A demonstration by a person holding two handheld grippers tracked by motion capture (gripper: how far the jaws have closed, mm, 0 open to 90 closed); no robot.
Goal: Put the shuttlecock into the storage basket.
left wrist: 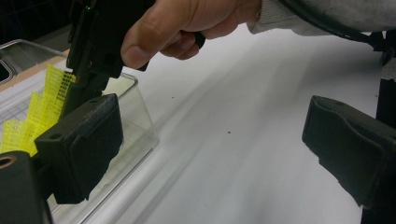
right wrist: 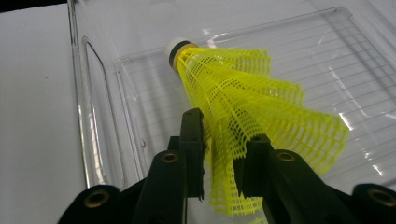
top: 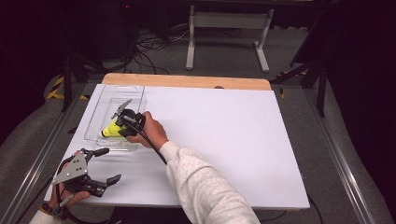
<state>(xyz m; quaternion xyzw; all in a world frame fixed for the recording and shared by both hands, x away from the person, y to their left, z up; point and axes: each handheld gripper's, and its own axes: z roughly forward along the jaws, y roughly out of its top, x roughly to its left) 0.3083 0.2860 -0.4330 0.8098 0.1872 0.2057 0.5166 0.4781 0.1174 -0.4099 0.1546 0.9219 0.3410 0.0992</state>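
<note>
In the high view, a clear plastic tray lies at the left of the white table. The right gripper, held in a hand near the middle left of the frame, reaches into the tray, where a yellow shuttlecock lies. Hand and gripper cover much of the shuttlecock, so the grip cannot be judged here. At the lower left corner the left gripper sits with its jaws spread wide and nothing between them; the hand holding it is partly cut off by the frame edge.

In the left gripper view, its two black pads stand far apart over bare table. At the upper left the other hand and its gripper hide part of the shuttlecock's yellow mesh behind the tray wall.

In the right gripper view, the shuttlecock lies on the tray floor, white tip toward the upper left. The jaws of the right gripper stand on either side of the mesh skirt, slightly apart; whether the pads press it is hard to make out. The skirt's lower edge is hidden behind the jaws.
</note>
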